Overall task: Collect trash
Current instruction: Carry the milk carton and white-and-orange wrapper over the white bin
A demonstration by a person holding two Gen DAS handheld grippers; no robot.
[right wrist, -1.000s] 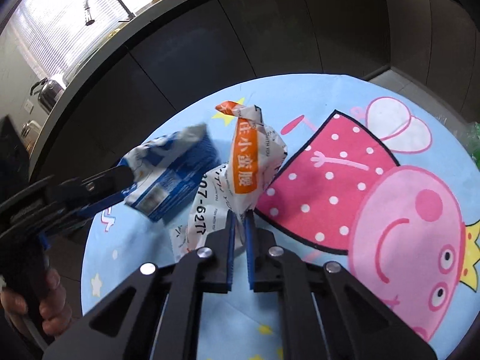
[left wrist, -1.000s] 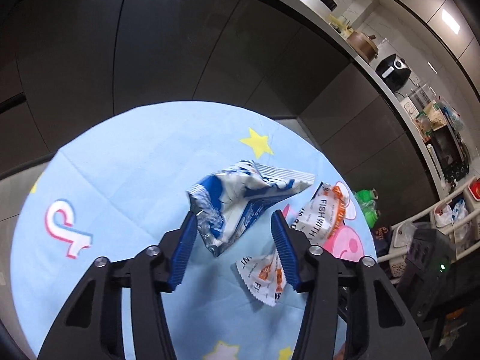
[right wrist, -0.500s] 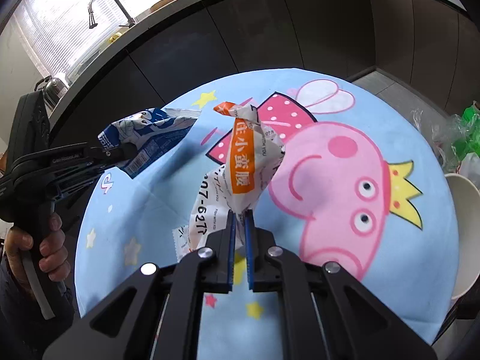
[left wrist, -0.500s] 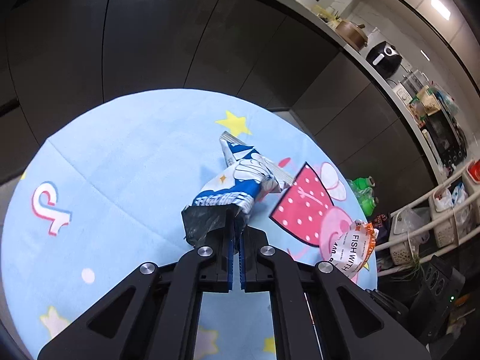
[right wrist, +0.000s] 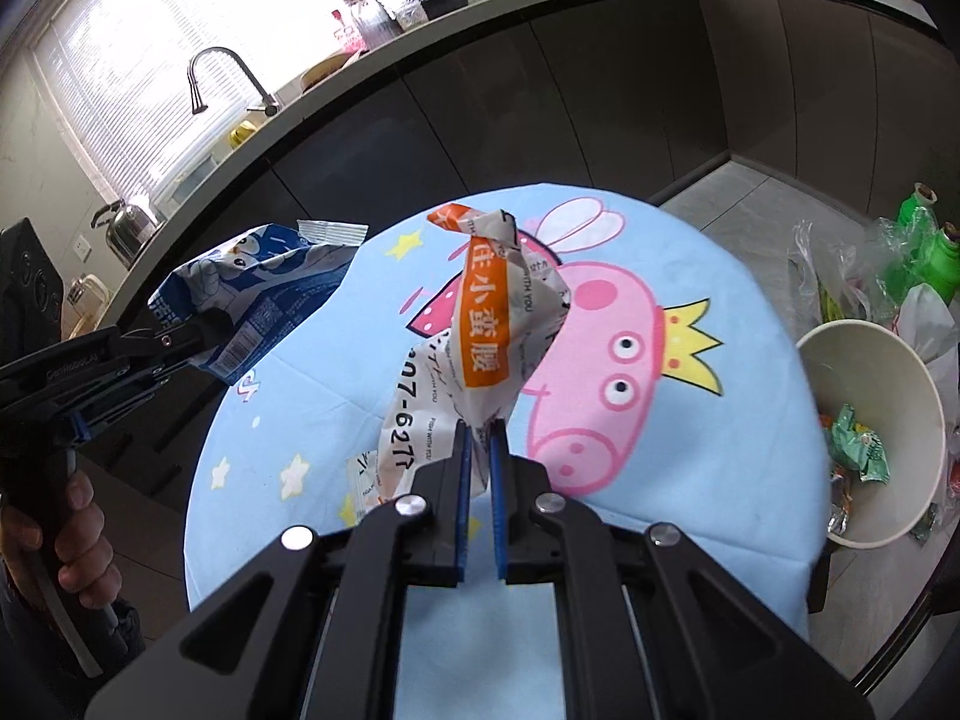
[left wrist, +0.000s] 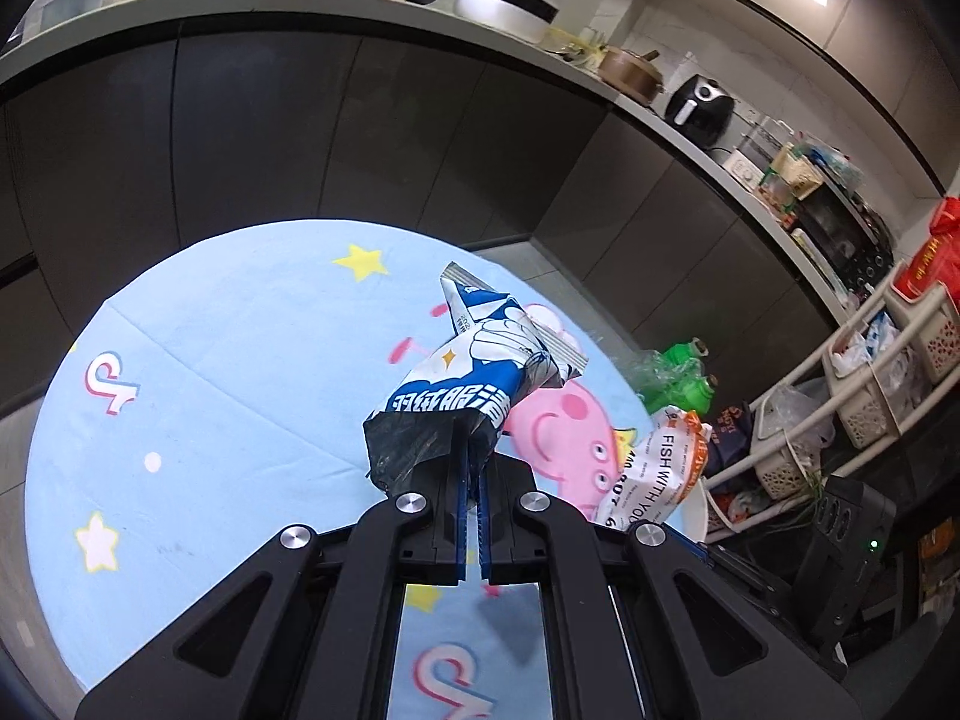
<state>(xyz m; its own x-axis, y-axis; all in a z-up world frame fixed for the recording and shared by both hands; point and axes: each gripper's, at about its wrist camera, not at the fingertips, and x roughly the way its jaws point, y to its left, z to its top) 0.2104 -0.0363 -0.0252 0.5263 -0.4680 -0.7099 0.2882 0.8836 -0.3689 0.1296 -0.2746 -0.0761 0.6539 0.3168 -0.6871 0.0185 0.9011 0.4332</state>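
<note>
Left wrist view: left gripper has its fingers pressed together on the lower edge of a blue bag, pinching it. The bag hangs clear above the round table, crumpled, with white Chinese characters on a blue band; they are partly creased and not fully readable. The tablecloth is light blue with yellow and white stars and a pink pig cartoon. At lower right a white wrapper reads "FISH WITH YOU" in black, with an orange stripe. Green bottles sit beyond the table edge. A counter carries pots and a black air fryer.

Right wrist view: right gripper pinches the white wrapper by its bottom edge, fingers closed tight on the paper, wrapper held above the table. Its orange band carries Chinese characters; below, digits "07-627" and small "FISH WITH YOU" print. To the left, the left gripper holds the blue bag aloft; a barcode shows on it. A hand grips that tool's handle, marked "GenRobot.AI". At right, a white bin stands just beside the table, holding a green wrapper.
</note>
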